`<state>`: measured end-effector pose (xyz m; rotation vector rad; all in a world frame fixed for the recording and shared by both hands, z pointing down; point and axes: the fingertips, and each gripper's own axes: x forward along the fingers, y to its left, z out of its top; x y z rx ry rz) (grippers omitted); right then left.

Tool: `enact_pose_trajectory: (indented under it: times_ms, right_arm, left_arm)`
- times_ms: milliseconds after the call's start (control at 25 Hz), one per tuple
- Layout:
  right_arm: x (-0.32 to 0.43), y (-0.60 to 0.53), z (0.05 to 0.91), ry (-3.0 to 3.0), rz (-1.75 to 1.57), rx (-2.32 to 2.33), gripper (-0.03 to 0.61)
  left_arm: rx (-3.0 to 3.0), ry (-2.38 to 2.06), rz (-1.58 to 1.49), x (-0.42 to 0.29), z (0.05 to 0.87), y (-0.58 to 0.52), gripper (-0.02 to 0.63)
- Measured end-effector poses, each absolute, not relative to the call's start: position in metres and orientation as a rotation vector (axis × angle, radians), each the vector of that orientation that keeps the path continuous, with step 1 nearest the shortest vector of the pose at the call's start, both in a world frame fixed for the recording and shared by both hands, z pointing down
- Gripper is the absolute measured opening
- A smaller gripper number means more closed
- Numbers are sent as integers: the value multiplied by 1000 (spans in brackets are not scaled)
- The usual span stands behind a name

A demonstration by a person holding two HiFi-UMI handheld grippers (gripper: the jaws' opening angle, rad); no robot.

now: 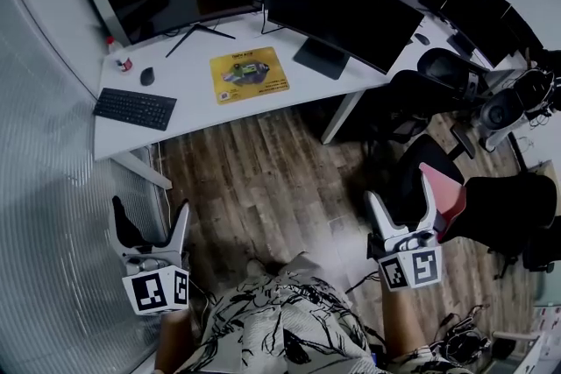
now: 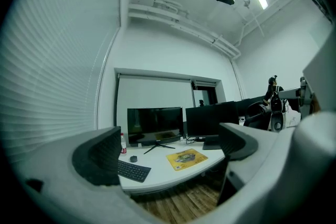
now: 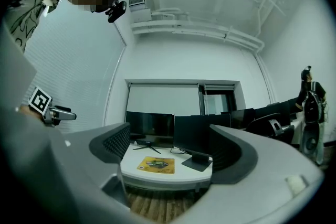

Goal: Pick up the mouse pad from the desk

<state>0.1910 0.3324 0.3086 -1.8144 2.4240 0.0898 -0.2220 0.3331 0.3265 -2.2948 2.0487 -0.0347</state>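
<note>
The yellow mouse pad lies flat on the white desk, in front of two dark monitors. It also shows far off in the left gripper view as the mouse pad and in the right gripper view as the mouse pad. My left gripper is low at the left, over the wooden floor, well short of the desk. My right gripper is at the lower right, equally far back. Both stand open with nothing between the jaws, as the left gripper and right gripper views confirm.
A black keyboard and a mouse lie on the desk's left part, with a small red-capped bottle behind them. Two monitors stand at the back. Black office chairs crowd the right. A slatted wall runs along the left.
</note>
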Motion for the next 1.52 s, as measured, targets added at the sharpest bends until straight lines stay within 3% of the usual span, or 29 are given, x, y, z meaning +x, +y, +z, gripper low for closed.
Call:
enact_pose_trajectory:
  times_ms: [600,1520]
  right_arm:
    - [191,331,324,2385,63,-1895,476]
    - [246,190,334,2390,23,-1847,477]
  left_arm:
    - [-2363,2004,-54,-221,346,313,580]
    - [-2296,2066,-109,-173,343,191,580]
